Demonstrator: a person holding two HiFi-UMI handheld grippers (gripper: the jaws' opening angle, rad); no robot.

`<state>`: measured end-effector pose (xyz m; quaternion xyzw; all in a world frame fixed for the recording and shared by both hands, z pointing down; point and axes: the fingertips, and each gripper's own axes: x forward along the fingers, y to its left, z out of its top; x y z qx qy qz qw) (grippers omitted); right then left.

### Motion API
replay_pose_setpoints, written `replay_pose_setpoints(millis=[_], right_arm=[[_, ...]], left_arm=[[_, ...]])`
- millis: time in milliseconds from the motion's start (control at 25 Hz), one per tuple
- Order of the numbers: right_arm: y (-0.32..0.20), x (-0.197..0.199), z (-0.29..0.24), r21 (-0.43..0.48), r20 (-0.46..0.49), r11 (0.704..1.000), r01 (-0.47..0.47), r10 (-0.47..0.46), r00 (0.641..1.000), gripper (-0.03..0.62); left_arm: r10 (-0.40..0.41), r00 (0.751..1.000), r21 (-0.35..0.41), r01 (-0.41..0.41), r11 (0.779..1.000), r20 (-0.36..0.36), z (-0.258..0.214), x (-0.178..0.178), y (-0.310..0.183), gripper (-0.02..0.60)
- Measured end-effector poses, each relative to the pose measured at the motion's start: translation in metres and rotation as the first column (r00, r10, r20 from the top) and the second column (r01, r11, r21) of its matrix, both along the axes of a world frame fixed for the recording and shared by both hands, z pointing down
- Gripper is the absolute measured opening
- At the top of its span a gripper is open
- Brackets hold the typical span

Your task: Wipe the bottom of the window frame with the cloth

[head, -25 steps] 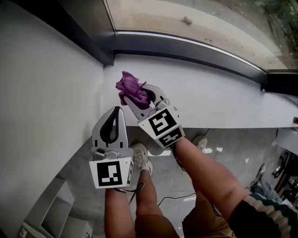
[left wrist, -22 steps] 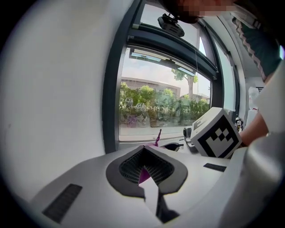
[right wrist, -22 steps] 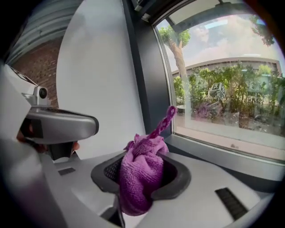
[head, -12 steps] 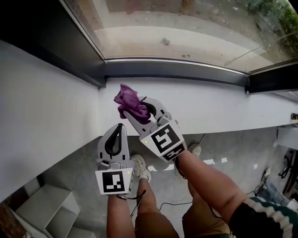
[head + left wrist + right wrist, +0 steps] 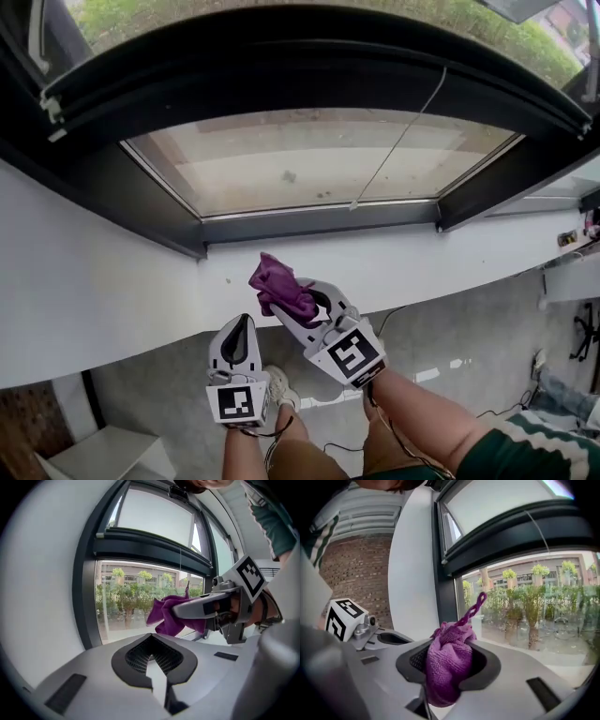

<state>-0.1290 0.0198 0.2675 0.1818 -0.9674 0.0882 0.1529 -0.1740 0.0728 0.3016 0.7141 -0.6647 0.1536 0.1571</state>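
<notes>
A bunched purple cloth sticks out of my right gripper, which is shut on it above the white sill. In the right gripper view the cloth fills the jaws, its loop pointing up toward the glass. The dark bottom rail of the window frame runs a short way beyond the cloth, apart from it. My left gripper is shut and empty, just left of the right one and nearer me. From the left gripper view the cloth and right gripper show at the right.
The white wall slopes down at the left beside a dark frame post. Another dark post stands at the right. A thin cord hangs across the glass. Grey floor and the person's legs lie below the sill.
The head view has tilted up, showing more of the window and its upper frame. Both grippers sit lower in view, the right still holding the cloth over the sill.
</notes>
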Motion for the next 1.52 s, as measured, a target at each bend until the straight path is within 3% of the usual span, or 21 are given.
replay_pose_setpoints(millis=[120,240,320,400,560,640,760,1000,1200,1520], right_arm=[[0.0,0.032,-0.062,0.044,0.017,0.999,-0.028,0.027,0.999,0.147],[0.0,0.049,-0.127,0.076,0.089,0.995,-0.06,0.053,0.995,0.147],[0.003,0.061,-0.167,0.152,0.107,0.987,-0.046,0.029,0.994,0.147],[0.014,0.077,-0.199,0.212,0.102,0.977,-0.017,-0.005,0.995,0.147],[0.031,0.122,-0.231,0.226,0.084,0.974,-0.018,-0.001,0.996,0.147],[0.029,0.146,-0.241,0.223,0.055,0.974,-0.048,0.037,0.998,0.147],[0.033,0.167,-0.269,0.234,0.083,0.968,-0.086,0.068,0.994,0.148],[0.037,0.194,-0.326,0.17,0.229,0.973,-0.156,0.115,0.967,0.149],[0.036,0.203,-0.367,0.214,0.27,0.956,-0.202,0.141,0.953,0.149],[0.028,0.204,-0.359,0.244,0.271,0.939,-0.243,0.175,0.947,0.149]], left_arm=[[0.027,1.0,-0.003,-0.027,1.0,-0.005,-0.053,0.029,0.004,0.008],[0.114,0.993,0.044,-0.114,0.993,0.006,-0.102,0.059,0.003,0.008],[0.169,0.985,0.081,-0.172,0.982,0.036,-0.136,0.076,-0.004,0.008],[0.172,0.985,0.1,-0.173,0.98,0.02,-0.171,0.09,-0.005,0.008],[0.175,0.982,0.116,-0.166,0.979,-0.075,-0.229,0.121,0.002,0.008],[0.196,0.977,0.139,-0.184,0.973,-0.08,-0.255,0.134,0.001,0.008],[0.228,0.971,0.182,-0.212,0.96,-0.073,-0.288,0.145,-0.001,0.008],[0.312,0.95,0.235,-0.297,0.926,-0.03,-0.325,0.176,-0.005,0.008],[0.383,0.924,0.27,-0.373,0.888,0.019,-0.348,0.194,-0.009,0.008],[0.376,0.925,0.301,-0.373,0.877,0.053,-0.352,0.19,-0.022,0.008]])
